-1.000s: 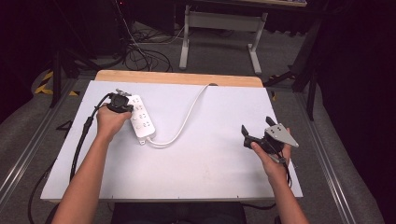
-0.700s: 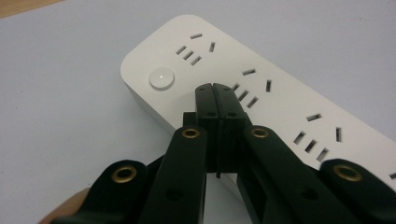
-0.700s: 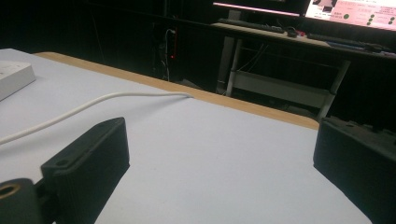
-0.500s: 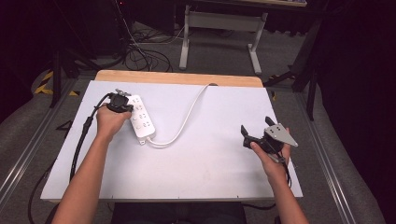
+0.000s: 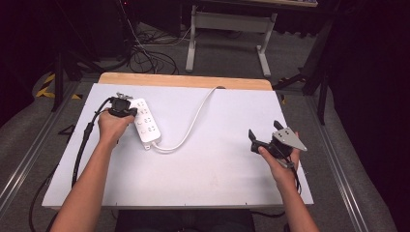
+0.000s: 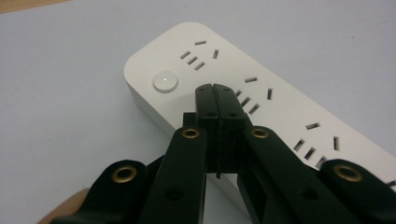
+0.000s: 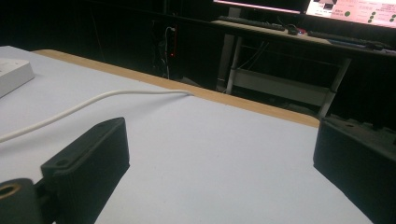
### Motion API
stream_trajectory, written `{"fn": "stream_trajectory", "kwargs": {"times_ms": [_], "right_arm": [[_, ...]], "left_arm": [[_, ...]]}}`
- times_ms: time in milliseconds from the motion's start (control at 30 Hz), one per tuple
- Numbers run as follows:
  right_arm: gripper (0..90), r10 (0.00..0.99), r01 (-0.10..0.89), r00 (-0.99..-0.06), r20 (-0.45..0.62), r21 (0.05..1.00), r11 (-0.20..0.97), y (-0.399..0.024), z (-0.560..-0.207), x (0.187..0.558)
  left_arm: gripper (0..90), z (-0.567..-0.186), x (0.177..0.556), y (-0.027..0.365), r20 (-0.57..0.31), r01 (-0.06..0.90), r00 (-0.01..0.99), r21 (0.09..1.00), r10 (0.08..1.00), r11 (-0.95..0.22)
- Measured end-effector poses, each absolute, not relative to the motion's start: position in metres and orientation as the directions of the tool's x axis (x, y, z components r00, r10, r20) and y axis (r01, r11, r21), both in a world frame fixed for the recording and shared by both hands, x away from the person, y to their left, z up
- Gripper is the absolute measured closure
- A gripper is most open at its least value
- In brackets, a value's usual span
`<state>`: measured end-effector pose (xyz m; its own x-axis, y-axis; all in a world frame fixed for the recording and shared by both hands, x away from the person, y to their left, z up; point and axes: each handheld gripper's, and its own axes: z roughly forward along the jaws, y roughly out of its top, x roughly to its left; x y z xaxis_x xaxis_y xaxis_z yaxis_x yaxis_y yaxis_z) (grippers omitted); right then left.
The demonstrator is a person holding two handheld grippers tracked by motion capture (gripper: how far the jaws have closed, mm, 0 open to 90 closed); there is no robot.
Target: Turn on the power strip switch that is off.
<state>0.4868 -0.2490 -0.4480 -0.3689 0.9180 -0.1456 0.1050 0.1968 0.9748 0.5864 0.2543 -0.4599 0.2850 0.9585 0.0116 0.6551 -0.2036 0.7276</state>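
Observation:
A white power strip lies on the left part of the white table top, and its white cable runs to the table's far edge. My left gripper is shut and hovers over the strip's far end. In the left gripper view its closed tips sit just right of the round button, with nothing between them; contact with the strip is unclear. The strip has several sockets. My right gripper is held open above the table's right side, empty; the cable crosses ahead of it.
A wooden strip edges the table's far side. Beyond it stand a metal desk frame and floor cables. A black cable trails from my left gripper off the table's left edge. A monitor glows in the right gripper view.

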Motion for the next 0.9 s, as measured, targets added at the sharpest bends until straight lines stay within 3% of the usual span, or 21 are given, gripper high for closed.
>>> {"fn": "stream_trajectory", "kwargs": {"times_ms": [467,900], "right_arm": [[3.9,0.918,0.1,-0.37,-0.145,0.976,0.194,-0.249,-0.447,0.486],[3.9,0.918,0.092,-0.37,-0.14,0.978,0.186,-0.249,-0.445,0.484]], "left_arm": [[89.2,-0.463,0.579,0.267,-0.046,0.598,0.238,0.794,0.97,-0.11],[83.7,-0.431,0.528,0.274,-0.049,0.398,0.237,0.916,0.97,-0.051]]}}
